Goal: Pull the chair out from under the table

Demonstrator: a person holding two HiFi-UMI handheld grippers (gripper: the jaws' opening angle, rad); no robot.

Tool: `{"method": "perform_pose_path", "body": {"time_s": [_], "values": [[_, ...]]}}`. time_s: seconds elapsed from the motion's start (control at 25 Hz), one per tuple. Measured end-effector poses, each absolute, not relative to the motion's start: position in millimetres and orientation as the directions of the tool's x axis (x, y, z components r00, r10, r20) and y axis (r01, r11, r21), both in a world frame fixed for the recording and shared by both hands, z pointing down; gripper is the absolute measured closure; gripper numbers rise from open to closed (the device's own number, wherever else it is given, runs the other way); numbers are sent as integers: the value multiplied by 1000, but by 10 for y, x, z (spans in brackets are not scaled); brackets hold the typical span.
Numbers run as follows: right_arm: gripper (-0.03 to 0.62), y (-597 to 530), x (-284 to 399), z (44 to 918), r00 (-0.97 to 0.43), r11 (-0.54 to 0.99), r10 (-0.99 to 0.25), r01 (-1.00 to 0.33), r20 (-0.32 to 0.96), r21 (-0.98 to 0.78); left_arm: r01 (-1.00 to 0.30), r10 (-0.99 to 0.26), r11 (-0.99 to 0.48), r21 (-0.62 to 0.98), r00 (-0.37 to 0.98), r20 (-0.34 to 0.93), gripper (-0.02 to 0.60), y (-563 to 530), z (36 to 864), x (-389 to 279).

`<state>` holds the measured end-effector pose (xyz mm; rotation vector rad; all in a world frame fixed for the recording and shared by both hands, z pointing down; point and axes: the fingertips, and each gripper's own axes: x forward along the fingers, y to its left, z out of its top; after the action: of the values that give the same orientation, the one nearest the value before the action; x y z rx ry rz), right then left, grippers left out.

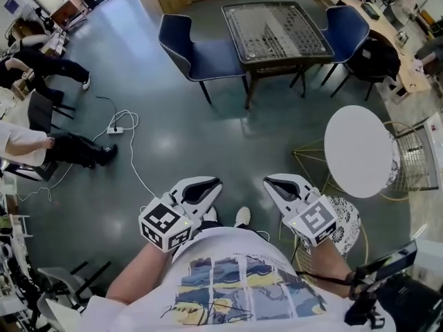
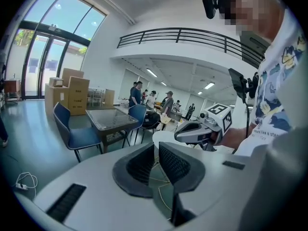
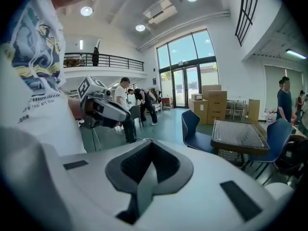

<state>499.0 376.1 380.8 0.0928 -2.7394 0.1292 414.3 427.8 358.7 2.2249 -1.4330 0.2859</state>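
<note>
The glass-topped table [image 1: 277, 32] stands far across the floor from the person. A blue chair [image 1: 192, 52] sits at the table's left side, its seat reaching the table's edge, and a second blue chair [image 1: 346, 28] sits at the table's right side. Both claws hang well short of the table, close to the person's body, and neither touches a chair. The left claw [image 1: 210, 185] is parted by only a thin slit with nothing in it; the right claw [image 1: 275, 182] is closed — pads together, empty

chair [image 1: 208, 57] left of table [image 1: 277, 33], second chair [image 1: 346, 26] right (round table [image 1: 360, 151] nearer, at right)
</note>
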Motion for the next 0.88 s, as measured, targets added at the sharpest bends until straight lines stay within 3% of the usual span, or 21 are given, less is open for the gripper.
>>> {"method": "perform_pose_path", "body": {"time_s": [0.52,0.72,0.88], "values": [[578,3818,4465,3884,-935,993,-1,-42,356,-107,-922,-827,-260,288,367,427,541,4473,3690,3616],[489,3770,3767,3889,-940,992,24,-20,340,-125,-917,-842,-262,300,369,393,541,4440,3745,2984],[467,3408,3139,3901,-935,993,25,-18,354,-118,-915,-851,-273,297,374,368,541,4068,3798,2380]]}}
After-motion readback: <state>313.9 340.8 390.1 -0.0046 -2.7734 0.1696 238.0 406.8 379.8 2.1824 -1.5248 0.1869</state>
